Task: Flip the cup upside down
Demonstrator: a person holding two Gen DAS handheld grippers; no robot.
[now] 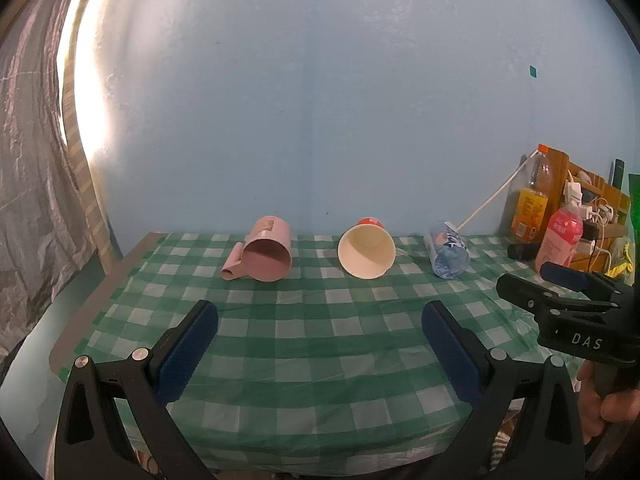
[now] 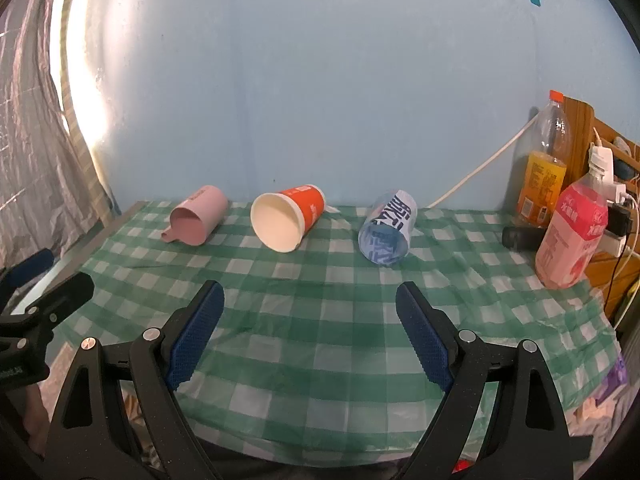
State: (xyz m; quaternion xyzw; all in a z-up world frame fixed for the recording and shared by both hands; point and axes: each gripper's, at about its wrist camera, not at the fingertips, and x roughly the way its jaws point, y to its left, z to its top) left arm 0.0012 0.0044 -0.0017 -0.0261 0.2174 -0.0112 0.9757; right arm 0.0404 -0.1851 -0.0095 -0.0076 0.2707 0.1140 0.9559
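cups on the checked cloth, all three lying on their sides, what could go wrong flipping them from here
1. The orange paper cup and blue printed cup lie on their sides, so a nudge from the open right gripper could probably roll them away.
2. The pink mug lies near the table's left edge; a push might send it off.
3. The pink bottle stands close by; a wide swing may topple it.

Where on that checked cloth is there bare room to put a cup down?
The widest bare patch of the checked cloth lies between the row of tipped cups and both open tongs. Gaps also separate the pink mug, orange paper cup and blue cup. The right end is crowded: pink bottle, orange bottle, cables.
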